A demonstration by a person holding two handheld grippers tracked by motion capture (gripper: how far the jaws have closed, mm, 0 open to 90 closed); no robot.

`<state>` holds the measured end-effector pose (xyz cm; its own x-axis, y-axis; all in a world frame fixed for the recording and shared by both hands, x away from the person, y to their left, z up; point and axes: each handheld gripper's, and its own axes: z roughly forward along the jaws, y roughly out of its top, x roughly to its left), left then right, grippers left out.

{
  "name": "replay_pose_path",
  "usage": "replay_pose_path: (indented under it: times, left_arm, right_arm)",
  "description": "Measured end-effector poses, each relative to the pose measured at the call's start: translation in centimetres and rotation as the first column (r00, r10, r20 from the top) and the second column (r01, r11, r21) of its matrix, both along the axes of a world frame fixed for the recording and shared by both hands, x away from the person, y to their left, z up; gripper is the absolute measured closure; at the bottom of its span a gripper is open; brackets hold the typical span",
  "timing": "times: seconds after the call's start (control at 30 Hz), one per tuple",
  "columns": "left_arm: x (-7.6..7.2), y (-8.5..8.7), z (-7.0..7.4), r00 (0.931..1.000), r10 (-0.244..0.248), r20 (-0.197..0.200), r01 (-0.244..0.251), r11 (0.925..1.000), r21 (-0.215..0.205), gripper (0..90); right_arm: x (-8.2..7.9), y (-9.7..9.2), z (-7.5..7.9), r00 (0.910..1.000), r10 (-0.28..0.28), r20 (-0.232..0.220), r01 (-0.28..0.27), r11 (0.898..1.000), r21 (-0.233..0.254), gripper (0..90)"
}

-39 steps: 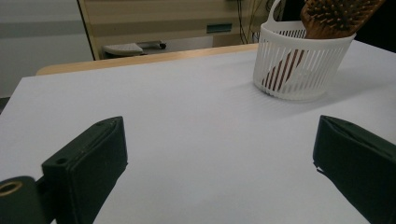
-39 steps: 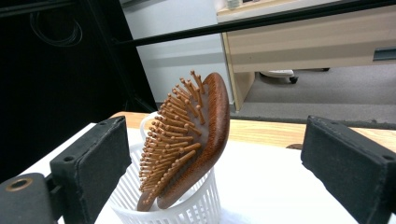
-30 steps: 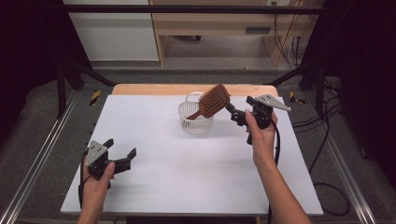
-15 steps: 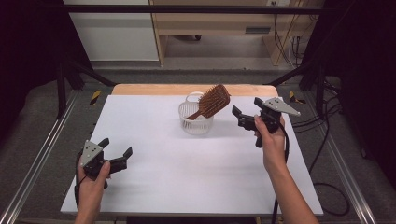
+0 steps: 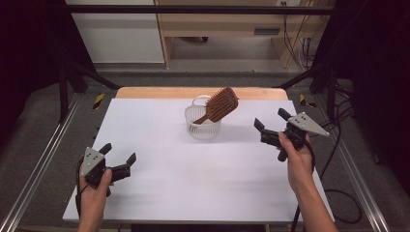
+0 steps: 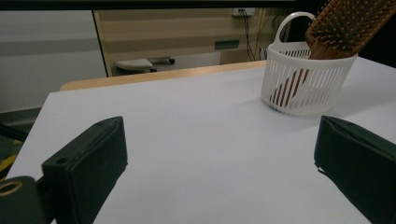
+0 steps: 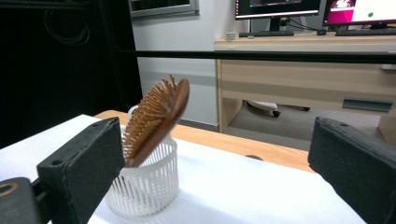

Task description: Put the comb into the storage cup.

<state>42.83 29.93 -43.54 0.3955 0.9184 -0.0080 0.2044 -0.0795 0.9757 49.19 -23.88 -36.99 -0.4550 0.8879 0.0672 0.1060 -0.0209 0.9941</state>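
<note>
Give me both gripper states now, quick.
Left gripper: open, holding nothing.
Right gripper: open, holding nothing; its jaws have just been opening.

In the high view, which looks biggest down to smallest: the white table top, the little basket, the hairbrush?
1. White table top, by far the largest.
2. White basket and wooden hairbrush: too alike to rank.

It looked like a lab or office workrm. A white-topped wooden table (image 5: 159, 193) stood inside a black metal frame (image 5: 193, 8) w/ aluminium rails (image 5: 34, 179), cables (image 5: 338, 193) trailing on grey carpet. Behind it, a light wood desk (image 7: 303, 70) carried computer monitors (image 7: 275, 7) & a keyboard (image 7: 266, 33).
</note>
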Motion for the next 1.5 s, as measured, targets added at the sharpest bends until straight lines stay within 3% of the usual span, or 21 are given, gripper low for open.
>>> replay_pose_path:
  times: [0.1,0.2,0.67,0.83,1.5]
  left_arm:
    - [-0.3,0.1,0.4,0.9993,0.005,0.038,-0.005,0.9999,-0.009,2.8]
    - [-0.6,0.4,0.4,0.9987,0.004,0.051,-0.003,0.9999,-0.011,2.8]
    - [-1.2,1.4,0.1,0.9991,0.016,0.039,-0.015,0.9997,-0.020,2.8]
    - [-1.2,1.6,0.1,0.9985,0.023,0.050,-0.022,0.9997,-0.011,2.9]
    - [-1.3,2.1,0.3,0.9964,0.021,0.082,-0.018,0.9990,-0.042,2.8]
  right_arm:
    - [-0.6,-0.8,-0.4,0.9999,-0.014,0.003,0.014,1.000,-0.005,3.8]
    - [-1.1,-1.6,-0.8,0.9998,-0.021,0.004,0.021,1.000,-0.005,3.8]
    - [-3.4,-3.4,-2.9,0.9995,-0.032,-0.004,0.032,0.999,-0.034,3.4]
    - [-3.9,-3.5,-3.8,0.9992,-0.034,-0.019,0.034,0.999,-0.039,3.9]
    - [-5.6,-2.7,-6.7,0.9991,-0.017,-0.040,0.015,0.999,-0.050,3.6]
